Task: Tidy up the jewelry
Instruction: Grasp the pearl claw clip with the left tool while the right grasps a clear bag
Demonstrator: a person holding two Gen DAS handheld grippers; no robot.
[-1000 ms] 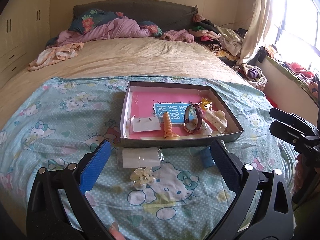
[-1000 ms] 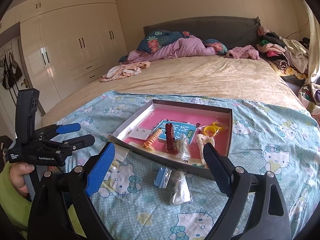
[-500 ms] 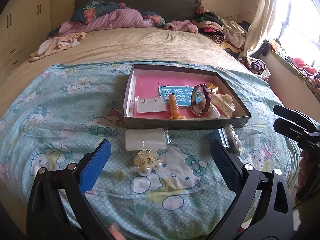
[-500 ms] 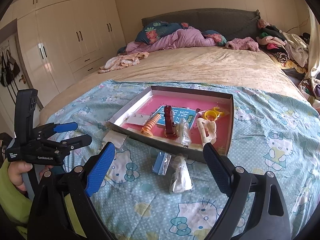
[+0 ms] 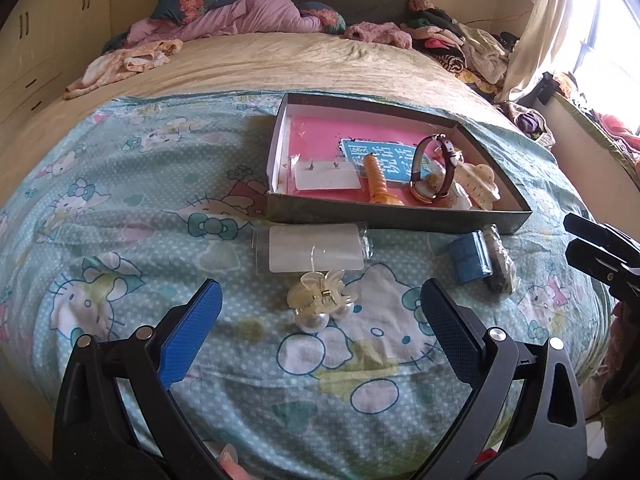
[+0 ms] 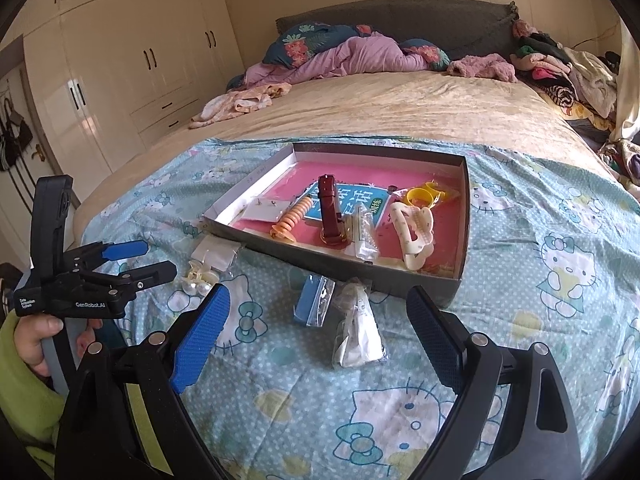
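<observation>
A shallow grey box [image 5: 400,218] [image 6: 464,200] with a pink floor lies on the bed and holds a watch [image 5: 434,168] [image 6: 330,208], an orange coil clip [image 5: 378,178], a cream claw clip [image 5: 478,184] [image 6: 414,226], an earring card [image 5: 326,178] and a yellow ring [image 6: 424,196]. In front of it lie a clear pearl claw clip [image 5: 320,298] [image 6: 198,282], a clear bagged card [image 5: 314,248], a blue packet [image 5: 468,258] [image 6: 314,300] and a small clear bag [image 6: 358,328]. My left gripper [image 5: 318,340] is open just short of the pearl clip. My right gripper [image 6: 318,334] is open just short of the blue packet and clear bag.
The items lie on a blue Hello Kitty sheet [image 5: 140,200] over a beige bed. Bedding and pillows [image 5: 240,12] are heaped at the headboard, clothes [image 5: 460,48] at the far right. Wardrobes [image 6: 120,60] stand on the left.
Both grippers have moved forward and lower toward the items in front of the box. Both stay open and empty.
</observation>
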